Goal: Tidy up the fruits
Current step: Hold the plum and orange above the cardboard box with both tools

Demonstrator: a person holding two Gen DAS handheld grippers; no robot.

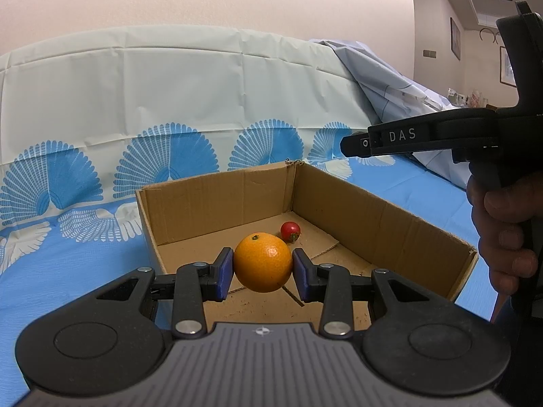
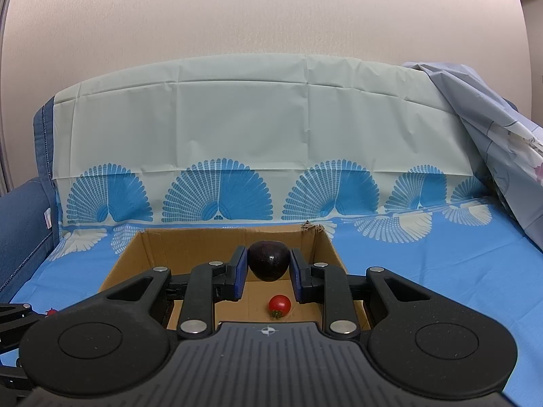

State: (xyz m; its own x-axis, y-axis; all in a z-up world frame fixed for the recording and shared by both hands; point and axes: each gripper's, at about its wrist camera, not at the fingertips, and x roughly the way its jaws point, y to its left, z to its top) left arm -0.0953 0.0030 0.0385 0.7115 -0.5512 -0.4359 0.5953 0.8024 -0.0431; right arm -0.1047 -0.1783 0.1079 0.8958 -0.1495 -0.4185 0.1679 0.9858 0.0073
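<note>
**Two fruits held over the box**

The orange (image 1: 263, 262) looks firm and smooth, best pinched across its widest part. The left tool (image 1: 263, 273) clamps it there, above the cardboard box (image 1: 383, 224). The right tool (image 2: 268, 273) squeezes a dark avocado (image 2: 268, 260), likely softer, over a tomato (image 2: 280, 304) lying inside.

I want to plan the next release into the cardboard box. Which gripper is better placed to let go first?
Probably the left. The left gripper holds the orange over bare box floor; the right gripper holds a dark fruit near the tomato.
</note>
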